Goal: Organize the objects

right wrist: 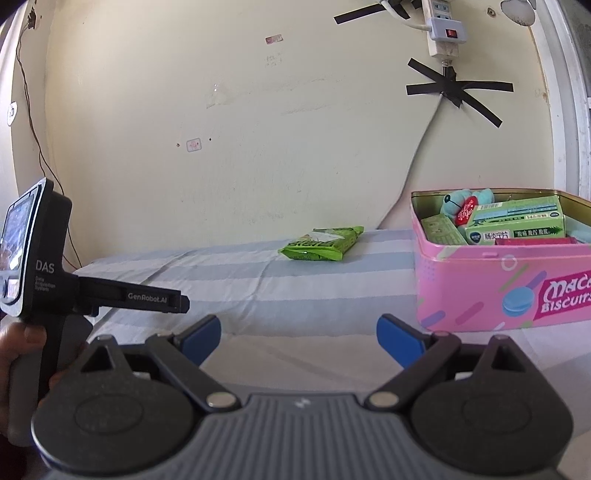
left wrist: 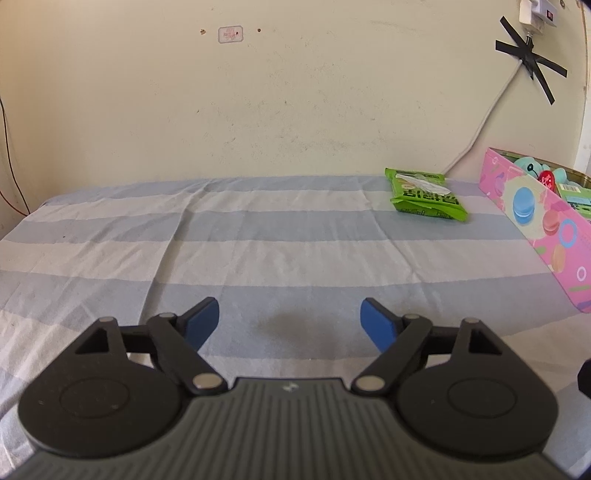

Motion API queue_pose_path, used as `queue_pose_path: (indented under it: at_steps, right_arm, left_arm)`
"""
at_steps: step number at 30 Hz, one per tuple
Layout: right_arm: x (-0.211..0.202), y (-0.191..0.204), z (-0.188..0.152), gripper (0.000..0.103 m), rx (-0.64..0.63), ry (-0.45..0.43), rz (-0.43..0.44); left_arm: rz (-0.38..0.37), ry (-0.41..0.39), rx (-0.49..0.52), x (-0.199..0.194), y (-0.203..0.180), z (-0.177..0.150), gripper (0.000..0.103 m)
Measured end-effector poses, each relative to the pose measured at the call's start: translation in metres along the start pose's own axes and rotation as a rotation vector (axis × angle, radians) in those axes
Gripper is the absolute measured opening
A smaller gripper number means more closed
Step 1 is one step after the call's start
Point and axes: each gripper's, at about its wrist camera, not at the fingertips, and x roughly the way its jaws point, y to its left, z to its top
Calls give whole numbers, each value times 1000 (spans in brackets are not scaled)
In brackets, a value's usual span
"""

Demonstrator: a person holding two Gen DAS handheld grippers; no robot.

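Note:
A green snack packet (left wrist: 425, 199) (right wrist: 322, 243) lies flat on the striped bedsheet near the wall. To its right stands an open pink biscuit tin (left wrist: 532, 218) (right wrist: 495, 288) holding green boxes (right wrist: 517, 221), a teal plush toy (right wrist: 465, 205) and a red item. My left gripper (left wrist: 290, 321) hovers over bare sheet, well short of the packet, open with nothing between its blue pads. My right gripper (right wrist: 298, 338) is open and holds nothing, with the tin just ahead to its right. The left gripper's body (right wrist: 44, 266) appears at the left of the right wrist view, held by a hand (right wrist: 14, 354).
The blue and white striped sheet (left wrist: 258, 240) covers the surface up to a cream wall. A power strip (right wrist: 443, 29) and a taped cable (right wrist: 454, 88) hang on the wall above the tin. A thin red wire (left wrist: 7, 177) runs down the wall at far left.

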Motion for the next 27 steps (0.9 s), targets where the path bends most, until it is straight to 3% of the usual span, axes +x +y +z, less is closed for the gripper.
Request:
queue_pose_path:
  at_steps: [27]
  right_arm:
    - [-1,-1,1,97,22,-10,-2]
  left_arm:
    - [4,6,17,-1,0,1,85]
